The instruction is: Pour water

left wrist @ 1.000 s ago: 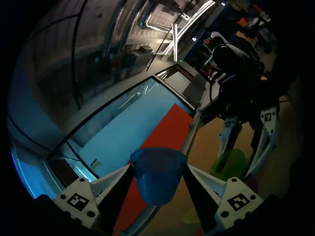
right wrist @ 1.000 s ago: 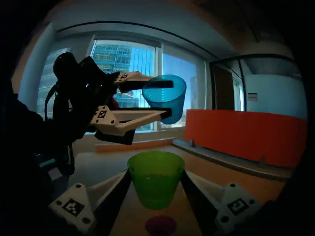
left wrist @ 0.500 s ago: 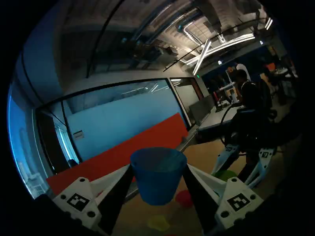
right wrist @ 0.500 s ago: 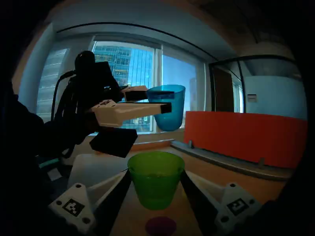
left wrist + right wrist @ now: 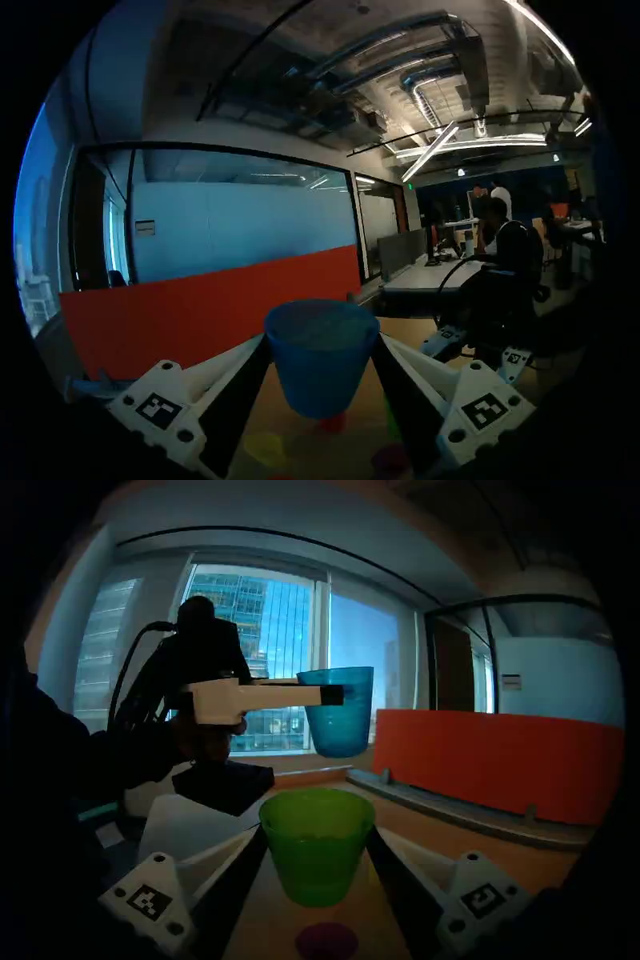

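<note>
A blue cup (image 5: 320,360) stands upright between the fingers of my left gripper (image 5: 320,346), which is shut on it. In the right gripper view the same blue cup (image 5: 340,712) hangs level, above and beyond a green cup (image 5: 318,844), with the left gripper (image 5: 330,694) seen side-on and a hand behind it. My right gripper (image 5: 318,832) is shut on the green cup, low over the wooden table (image 5: 416,832). In the left gripper view the right gripper (image 5: 480,356) sits lower at the right. I cannot tell how much water is in either cup.
An orange partition (image 5: 504,756) runs along the table's far edge. A purple disc (image 5: 326,942) lies just in front of the green cup; red (image 5: 332,422) and yellow (image 5: 264,448) discs lie under the blue cup. A white block (image 5: 184,824) stands at the left. People sit at desks (image 5: 500,240) behind.
My left gripper has turned the blue cup from tilted on its side back to upright and drawn it slightly lower. The right gripper and green cup have stayed still.
</note>
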